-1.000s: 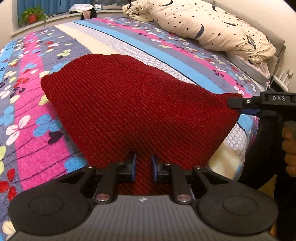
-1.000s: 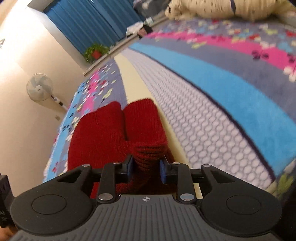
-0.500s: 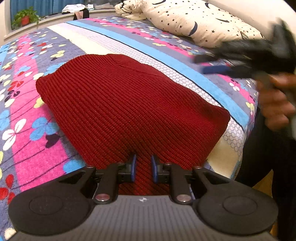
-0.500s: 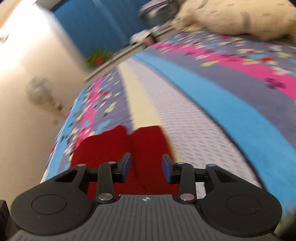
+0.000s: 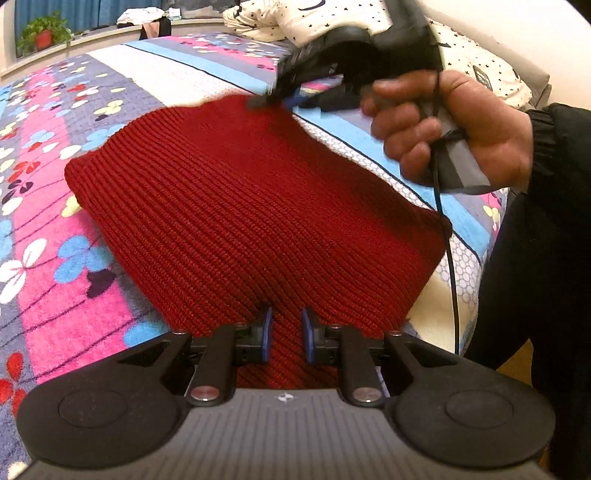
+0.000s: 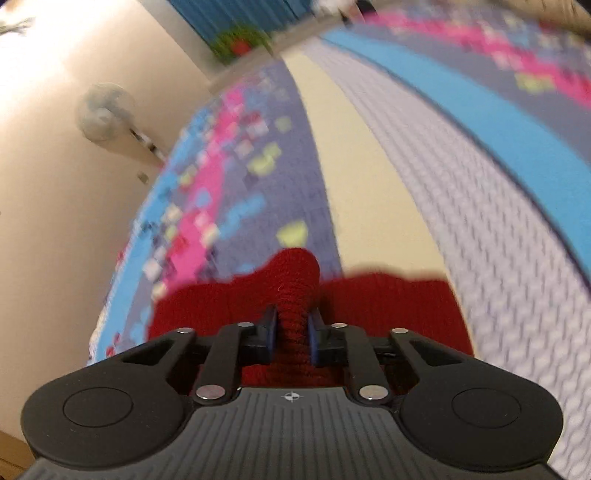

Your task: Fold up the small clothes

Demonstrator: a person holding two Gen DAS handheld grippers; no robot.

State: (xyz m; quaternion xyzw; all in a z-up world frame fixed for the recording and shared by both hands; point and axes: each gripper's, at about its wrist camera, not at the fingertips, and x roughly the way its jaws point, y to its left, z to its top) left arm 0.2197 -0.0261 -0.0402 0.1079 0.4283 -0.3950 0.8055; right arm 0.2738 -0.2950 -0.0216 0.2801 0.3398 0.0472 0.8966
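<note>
A dark red knit garment (image 5: 251,206) lies folded flat on the flowered bedspread (image 5: 55,229). My left gripper (image 5: 286,332) sits at its near edge, shut with the knit pinched between the blue pads. In the left wrist view my right gripper (image 5: 266,101), blurred and held by a hand (image 5: 450,129), reaches over the garment's far edge. In the right wrist view the right gripper (image 6: 291,332) has its jaws closing on a raised ridge of the red knit (image 6: 295,280), and the pads press on it.
The bed's edge runs along the right, where a dark sleeve (image 5: 554,184) stands beside it. A star-print duvet (image 5: 480,55) lies at the head of the bed. A potted plant (image 5: 42,35) and clothes sit on the sill; a fan (image 6: 103,116) stands by the wall.
The right gripper released the garment's right corner, swung across to its far edge with jaws apart, and now grips a bunch of knit. The left gripper has not moved.
</note>
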